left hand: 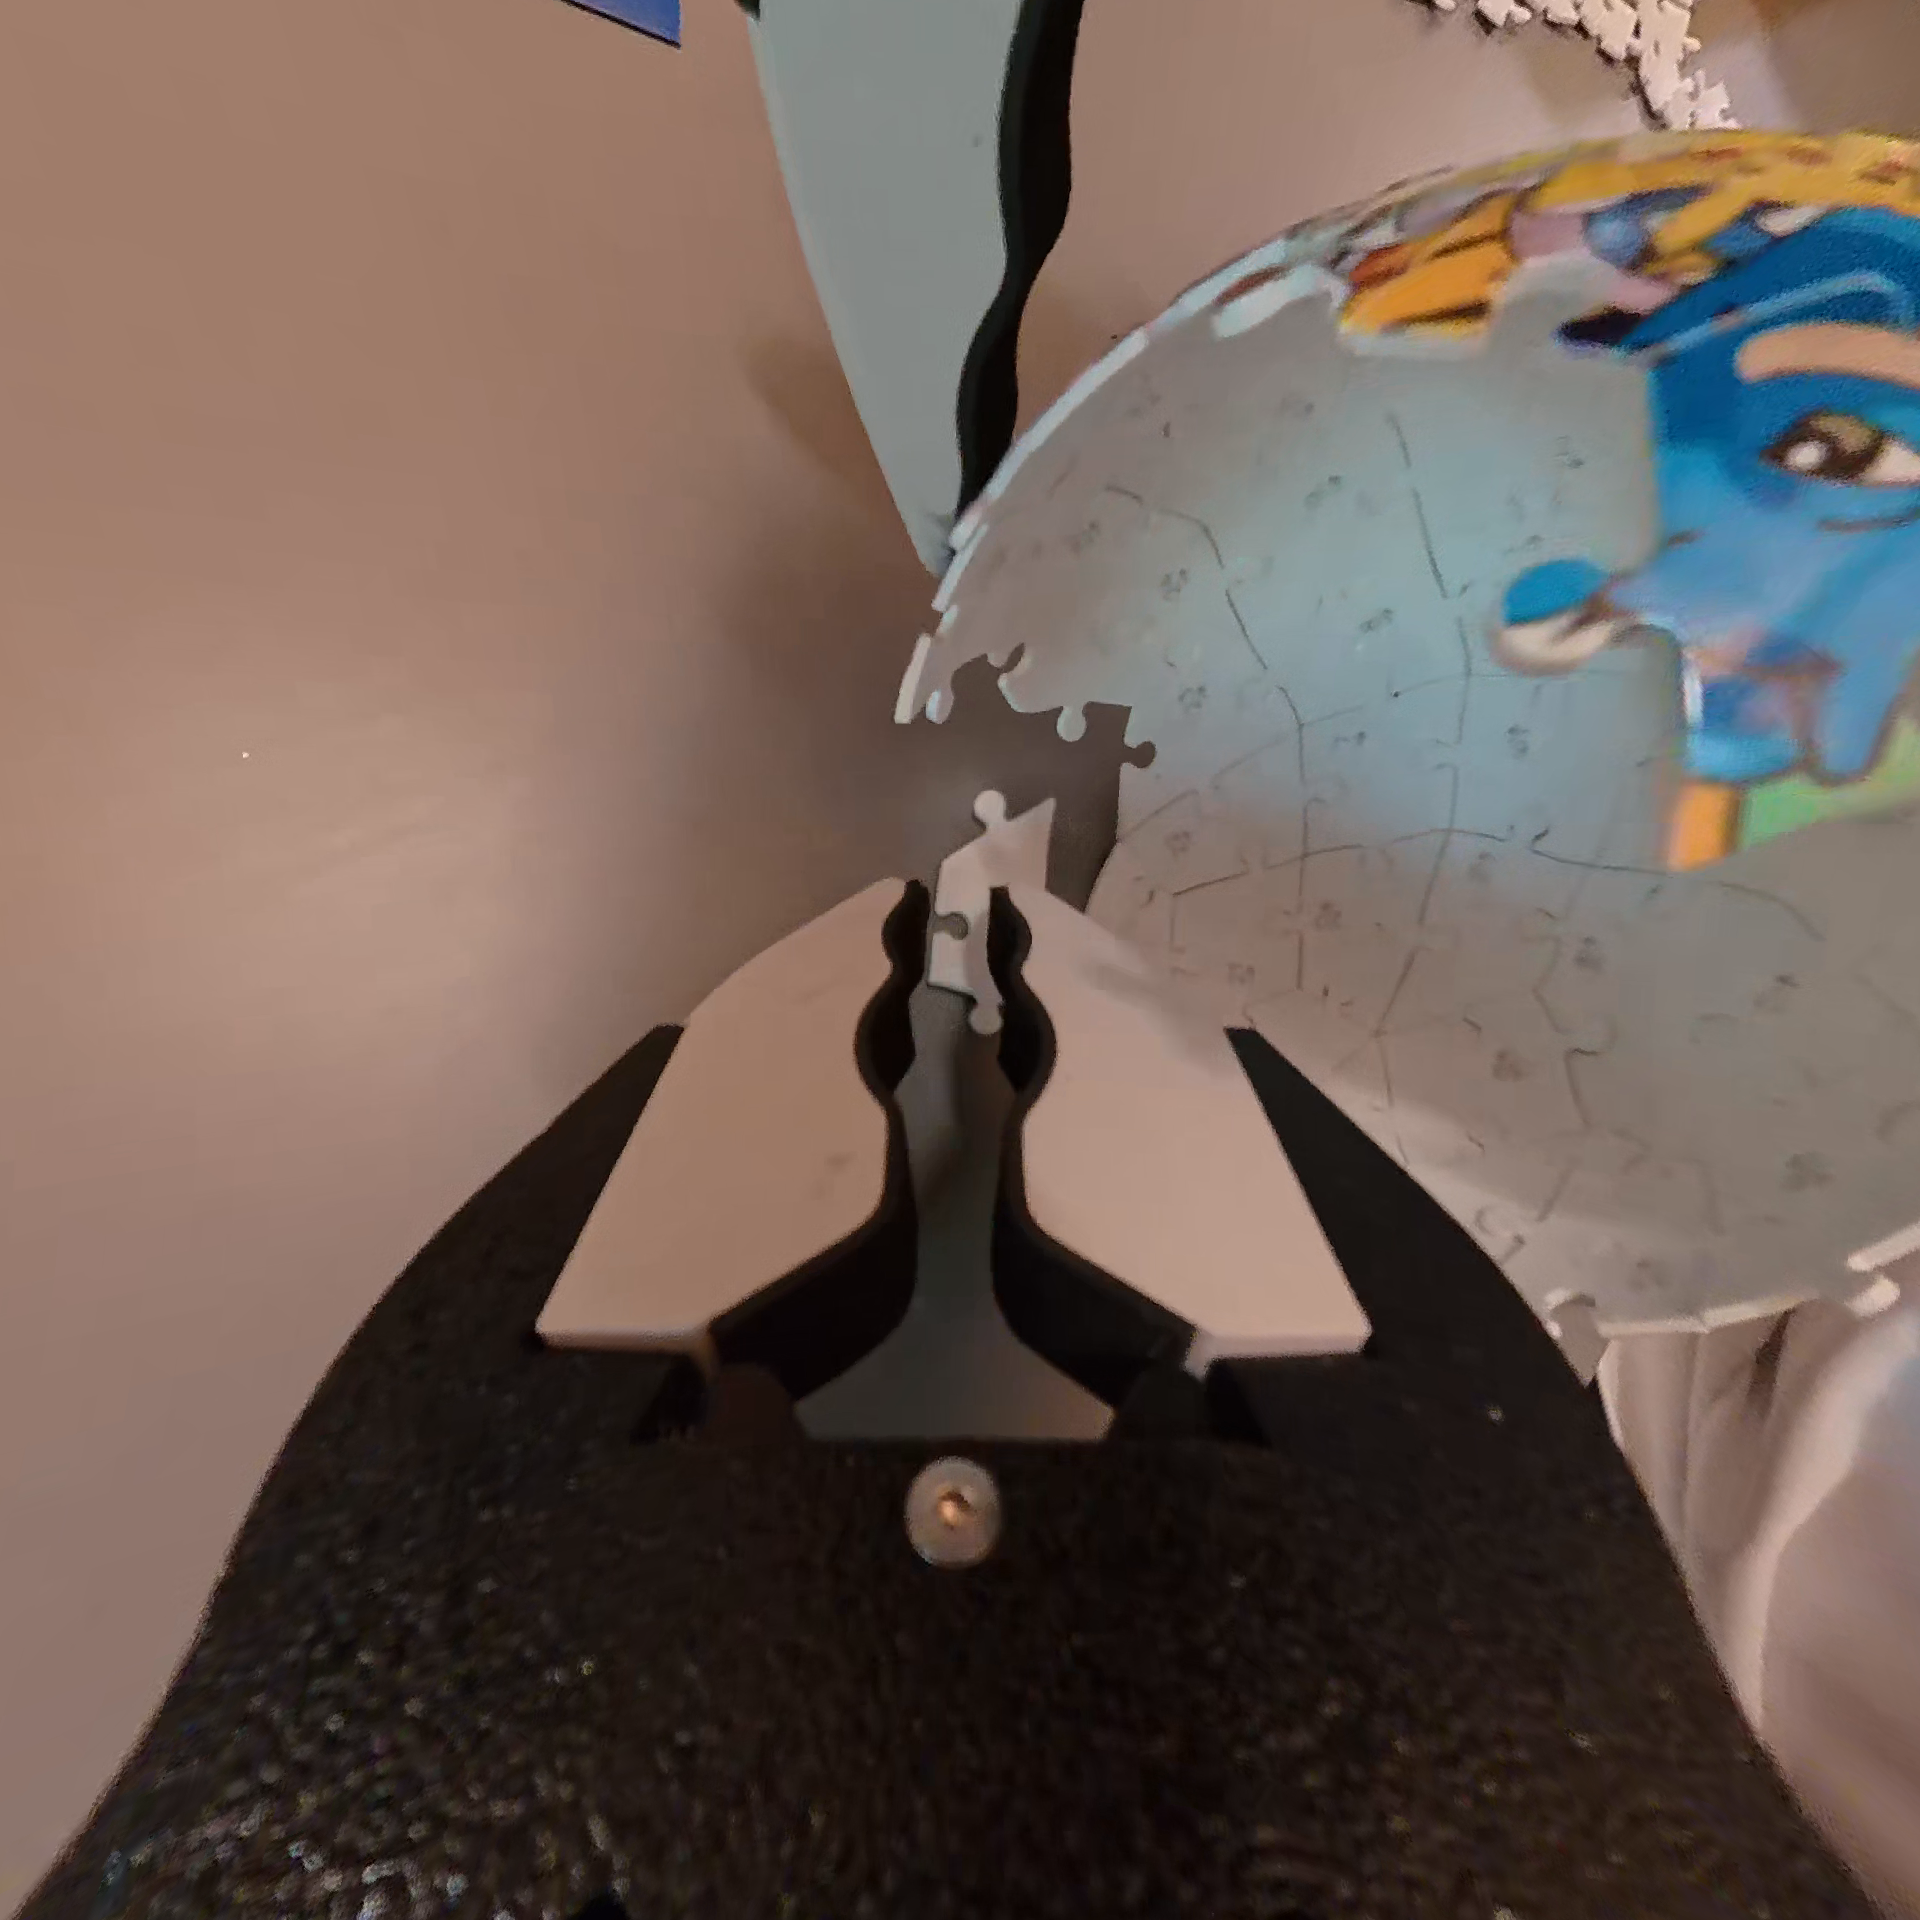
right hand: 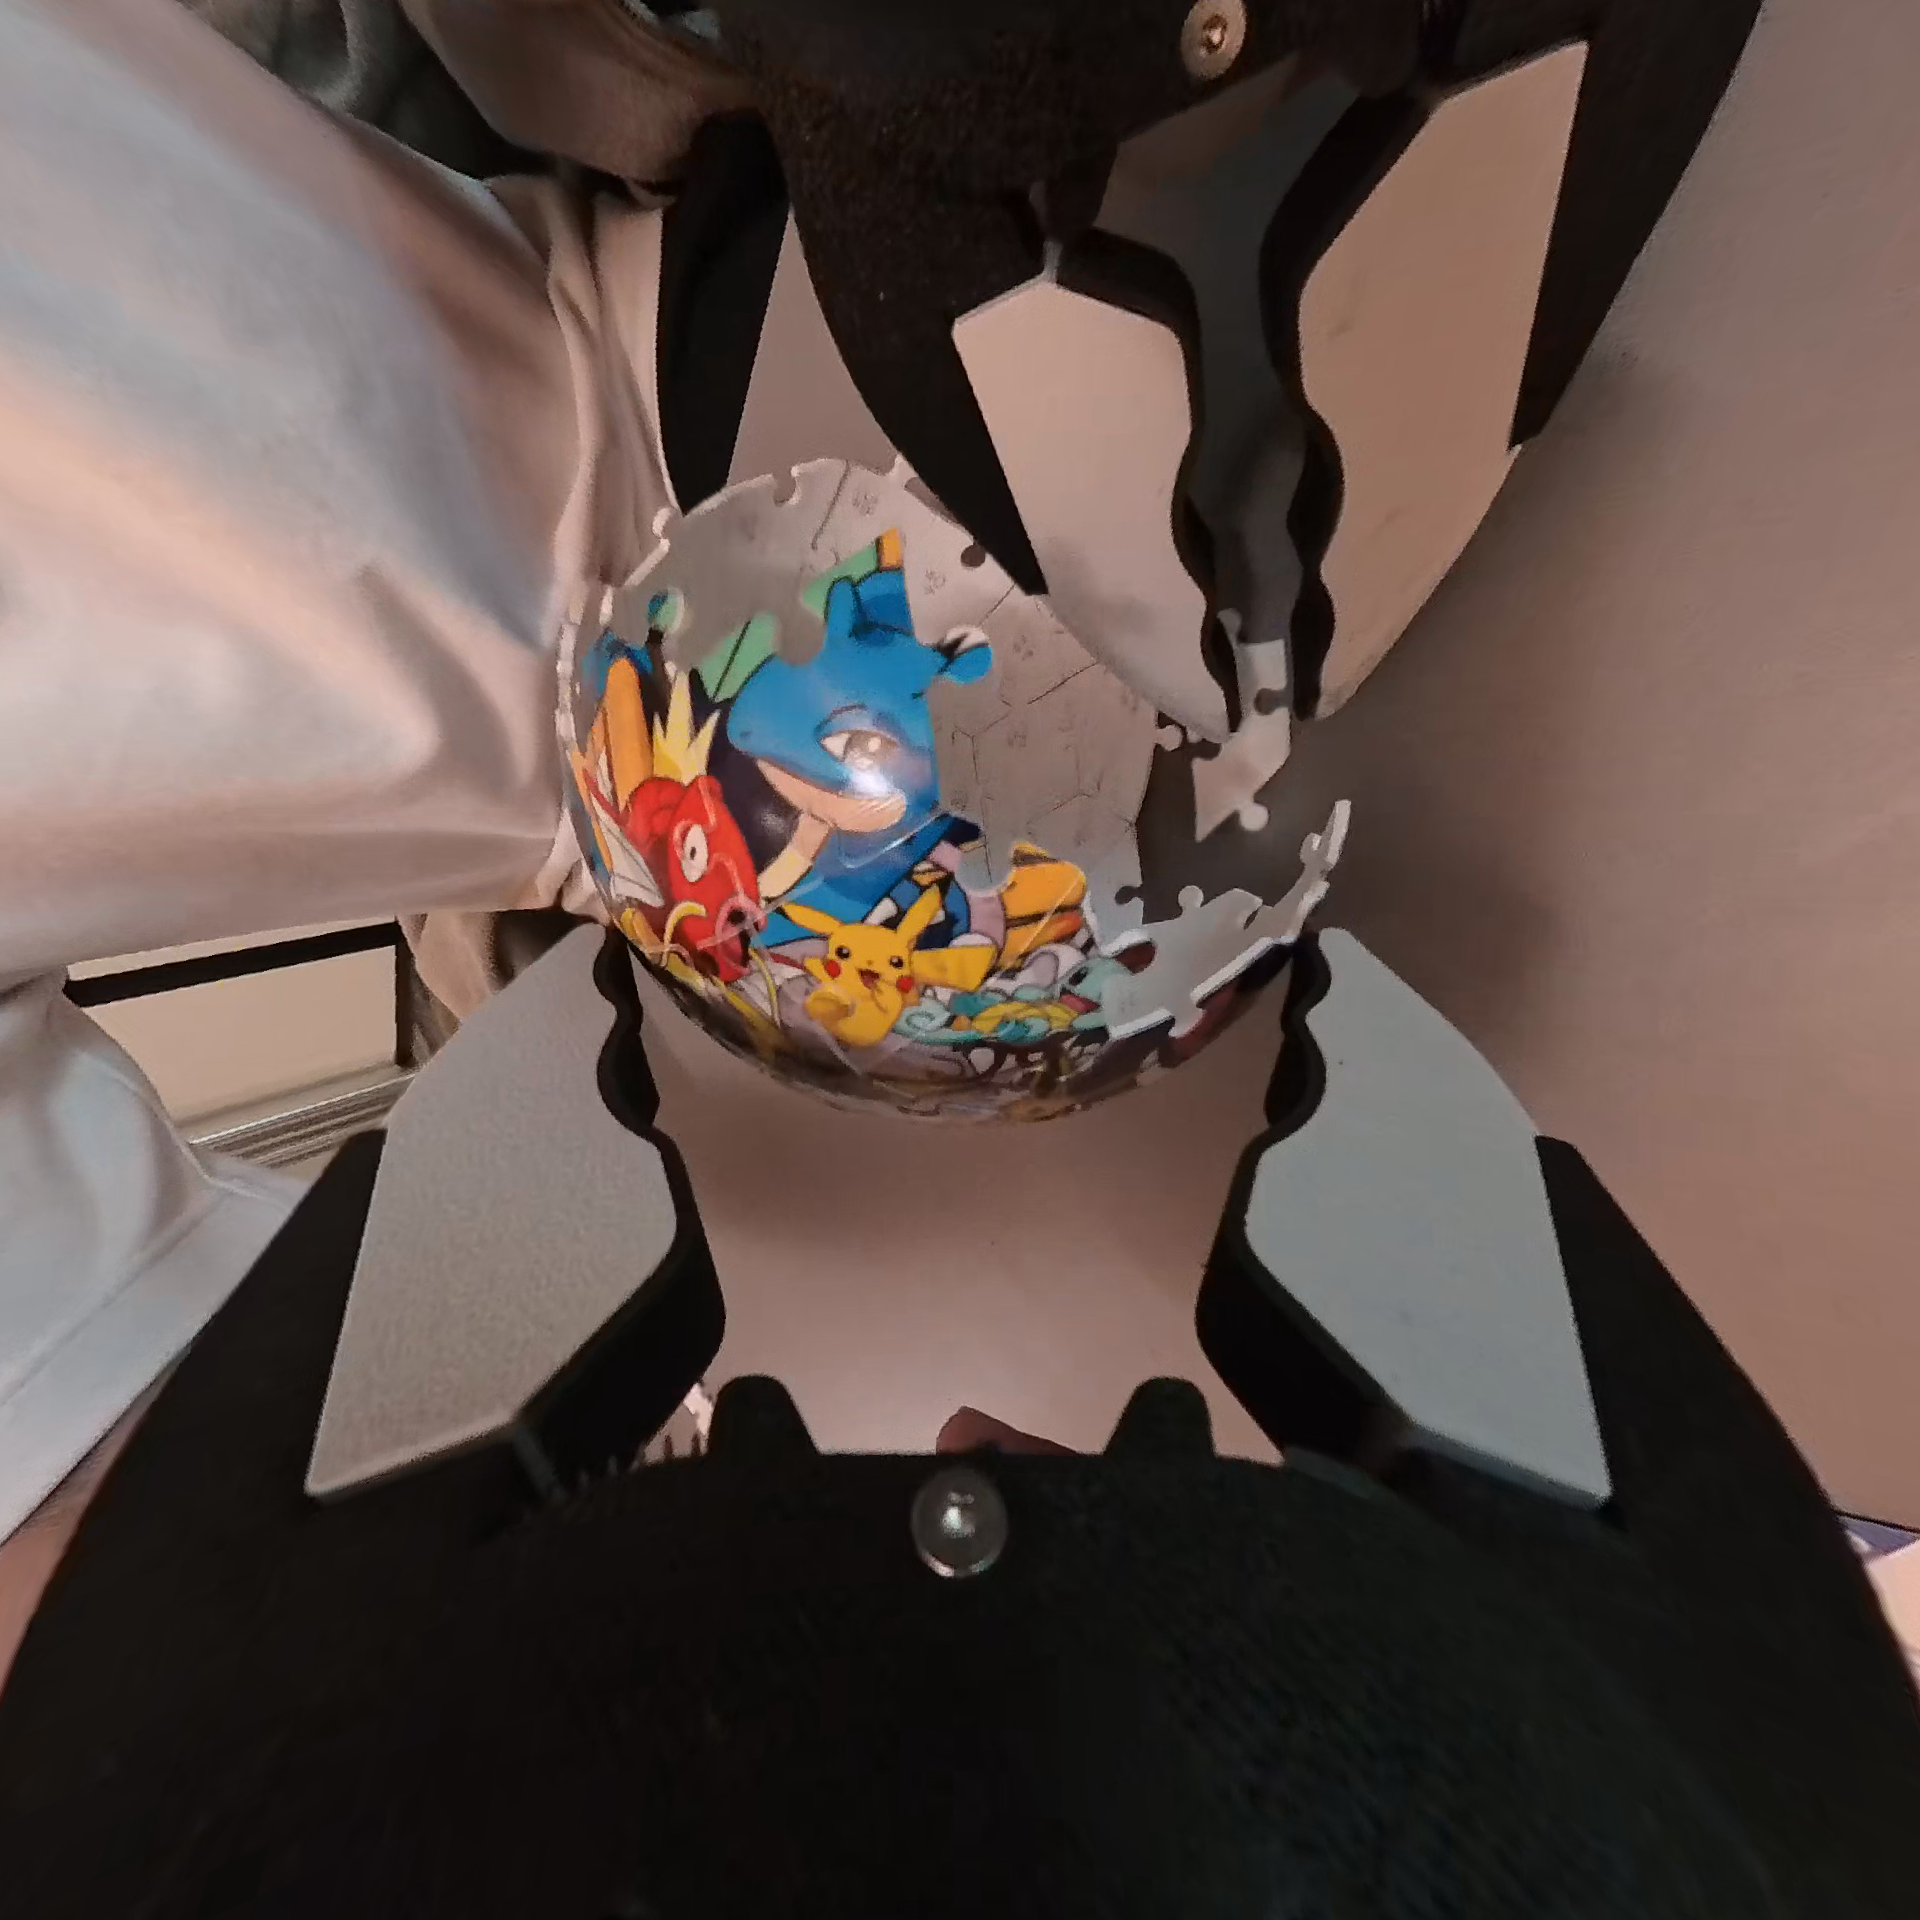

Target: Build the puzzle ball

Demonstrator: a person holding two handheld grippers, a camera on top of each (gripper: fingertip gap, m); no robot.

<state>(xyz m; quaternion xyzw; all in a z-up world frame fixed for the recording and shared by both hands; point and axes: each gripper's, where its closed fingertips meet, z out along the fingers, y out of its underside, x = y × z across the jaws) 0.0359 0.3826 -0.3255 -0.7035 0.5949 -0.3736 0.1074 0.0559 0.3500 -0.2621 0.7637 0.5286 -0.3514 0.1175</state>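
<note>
My left gripper (left hand: 961,940) pinches a thin, light piece (left hand: 971,914) by its edge. My right gripper (right hand: 961,997) clamps the hollow, fragile ball (right hand: 862,831) across its sides; I judge gentle pressure best.

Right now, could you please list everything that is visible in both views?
puzzle ball: one, partly built, colourful cartoon print outside and grey inside, clamped between the right fingers.
puzzle piece: one, grey-white, pinched in the left fingers, at the ball's open gap.
loose pieces: a pile, white, upper right corner of the left view.
blue object: one, upper left edge, kind unclear.
table: one, beige.
left gripper: black and grey.
right gripper: black and grey.
sleeve: light grey, left side of the right view.
</note>
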